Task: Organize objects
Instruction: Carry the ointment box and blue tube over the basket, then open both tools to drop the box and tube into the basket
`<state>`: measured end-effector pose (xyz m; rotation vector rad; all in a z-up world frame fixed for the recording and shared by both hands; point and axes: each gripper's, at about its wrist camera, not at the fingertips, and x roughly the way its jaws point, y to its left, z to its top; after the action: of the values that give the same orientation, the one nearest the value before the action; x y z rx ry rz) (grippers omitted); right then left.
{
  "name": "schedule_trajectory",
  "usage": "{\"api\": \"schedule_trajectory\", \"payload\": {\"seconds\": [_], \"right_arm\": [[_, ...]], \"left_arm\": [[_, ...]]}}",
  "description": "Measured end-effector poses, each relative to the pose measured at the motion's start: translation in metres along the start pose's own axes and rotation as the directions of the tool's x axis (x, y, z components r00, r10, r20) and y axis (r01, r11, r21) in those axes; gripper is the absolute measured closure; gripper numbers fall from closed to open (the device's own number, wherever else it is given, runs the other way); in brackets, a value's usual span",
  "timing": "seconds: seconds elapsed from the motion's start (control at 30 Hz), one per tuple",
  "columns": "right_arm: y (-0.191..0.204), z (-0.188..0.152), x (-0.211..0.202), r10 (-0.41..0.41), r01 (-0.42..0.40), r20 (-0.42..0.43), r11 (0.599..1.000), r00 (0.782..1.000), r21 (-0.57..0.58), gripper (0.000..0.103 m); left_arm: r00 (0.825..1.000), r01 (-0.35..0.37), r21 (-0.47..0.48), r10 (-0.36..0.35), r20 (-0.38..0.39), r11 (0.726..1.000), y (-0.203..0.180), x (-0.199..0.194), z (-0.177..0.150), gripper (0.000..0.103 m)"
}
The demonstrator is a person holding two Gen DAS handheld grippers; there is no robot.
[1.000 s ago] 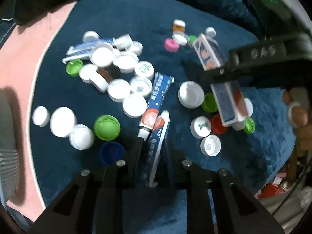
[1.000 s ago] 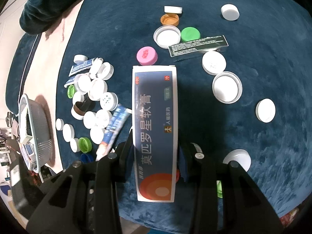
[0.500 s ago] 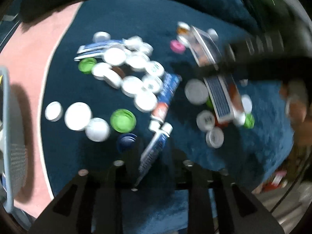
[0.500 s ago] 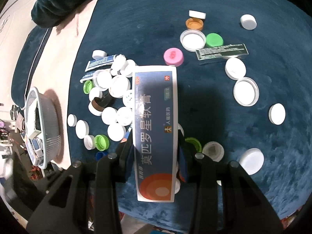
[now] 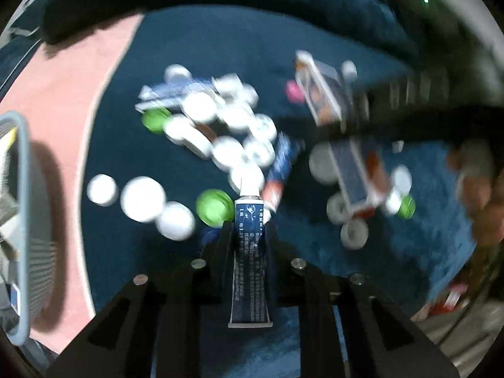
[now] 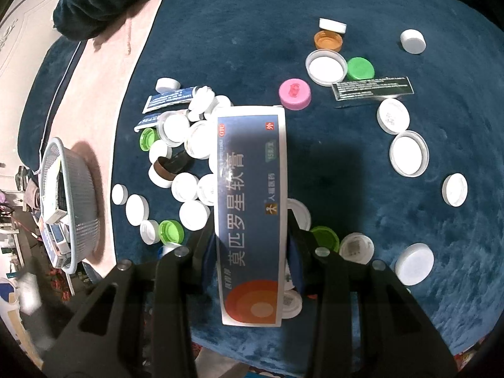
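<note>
My left fingers [image 5: 249,230] clench the tube [image 5: 250,252], my right fingers [image 6: 252,239] the box [image 6: 252,208], both long axes pointing forward; the basket [image 6: 78,195] lies far left, nearer my left hand.

blue ointment tube [image 5: 250,245]: clamped, cap forward | blue carton [image 6: 252,217]: held lengthwise above the caps [image 6: 192,157]

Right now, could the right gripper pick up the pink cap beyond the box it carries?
Probably not yet. The right gripper has its jaws shut on the ointment box, so nothing else fits. The pink cap itself lies uncovered on the blue blanket; drop the box off first.
</note>
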<state>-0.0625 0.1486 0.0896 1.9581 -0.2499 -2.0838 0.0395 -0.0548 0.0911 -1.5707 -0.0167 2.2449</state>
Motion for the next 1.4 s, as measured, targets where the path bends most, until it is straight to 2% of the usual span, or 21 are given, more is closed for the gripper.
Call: {"api": "schedule_trajectory", "payload": {"seconds": [0.27, 0.47, 0.57, 0.67, 0.7, 0.83, 0.9, 1.0, 1.1, 1.17, 1.2, 1.23, 1.27, 1.3, 1.33, 1.4], "right_arm": [[0.038, -0.002, -0.007, 0.052, -0.051, 0.019, 0.997, 0.998, -0.054, 0.064], [0.104, -0.013, -0.007, 0.121, -0.116, 0.02, 0.979, 0.992, -0.168, 0.065], [0.141, -0.025, -0.005, 0.149, -0.142, 0.012, 0.961, 0.989, -0.239, 0.065], [0.178, -0.033, -0.004, 0.182, -0.173, 0.003, 0.936, 0.983, -0.307, 0.065], [0.19, -0.035, -0.003, 0.19, -0.179, 0.001, 0.927, 0.982, -0.329, 0.065], [0.245, -0.038, 0.002, 0.251, -0.249, -0.046, 0.883, 0.967, -0.398, 0.065], [0.271, -0.039, 0.003, 0.252, -0.25, -0.056, 0.859, 0.966, -0.448, 0.065], [0.307, -0.039, 0.012, 0.239, -0.245, -0.078, 0.829, 0.968, -0.502, 0.065], [0.327, -0.036, 0.028, 0.22, -0.244, -0.109, 0.82, 0.969, -0.518, 0.063], [0.335, -0.032, 0.038, 0.237, -0.279, -0.147, 0.809, 0.96, -0.518, 0.063], [0.337, -0.032, 0.04, 0.249, -0.3, -0.167, 0.805, 0.954, -0.513, 0.059], [0.336, -0.03, 0.041, 0.261, -0.312, -0.171, 0.806, 0.95, -0.503, 0.055], [0.334, -0.028, 0.039, 0.269, -0.312, -0.157, 0.81, 0.95, -0.496, 0.043], [0.331, -0.026, 0.034, 0.278, -0.308, -0.135, 0.815, 0.951, -0.492, 0.035], [0.324, -0.025, 0.029, 0.29, -0.308, -0.115, 0.816, 0.95, -0.488, 0.03], [0.312, -0.022, 0.021, 0.306, -0.308, -0.085, 0.826, 0.948, -0.472, 0.012]], "left_arm": [[0.991, -0.022, -0.151, 0.041, 0.127, 0.988, 0.045, -0.055, 0.011, 0.085], [0.974, -0.053, -0.316, 0.119, 0.193, 0.947, 0.098, -0.1, 0.004, 0.085], [0.96, -0.062, -0.413, 0.167, 0.224, 0.908, 0.13, -0.123, -0.008, 0.085], [0.942, -0.069, -0.526, 0.23, 0.247, 0.848, 0.168, -0.147, -0.025, 0.085], [0.934, -0.064, -0.575, 0.251, 0.253, 0.816, 0.185, -0.155, -0.033, 0.085], [0.916, -0.04, -0.677, 0.298, 0.27, 0.735, 0.225, -0.17, -0.051, 0.085], [0.911, -0.014, -0.717, 0.304, 0.279, 0.697, 0.242, -0.173, -0.059, 0.085], [0.912, -0.001, -0.75, 0.309, 0.271, 0.661, 0.259, -0.173, -0.07, 0.085], [0.913, 0.012, -0.775, 0.309, 0.266, 0.632, 0.268, -0.167, -0.073, 0.085], [0.914, 0.018, -0.78, 0.306, 0.268, 0.626, 0.268, -0.165, -0.075, 0.085], [0.912, 0.015, -0.783, 0.313, 0.265, 0.621, 0.269, -0.164, -0.075, 0.083], [0.91, 0.0, -0.786, 0.326, 0.256, 0.618, 0.268, -0.165, -0.076, 0.075], [0.909, -0.011, -0.786, 0.335, 0.25, 0.618, 0.268, -0.167, -0.076, 0.067], [0.902, -0.031, -0.791, 0.359, 0.242, 0.611, 0.268, -0.171, -0.077, 0.041], [0.893, -0.053, -0.795, 0.385, 0.234, 0.604, 0.267, -0.174, -0.077, 0.019], [0.869, -0.089, -0.799, 0.438, 0.23, 0.595, 0.261, -0.183, -0.079, 0.007]]}}
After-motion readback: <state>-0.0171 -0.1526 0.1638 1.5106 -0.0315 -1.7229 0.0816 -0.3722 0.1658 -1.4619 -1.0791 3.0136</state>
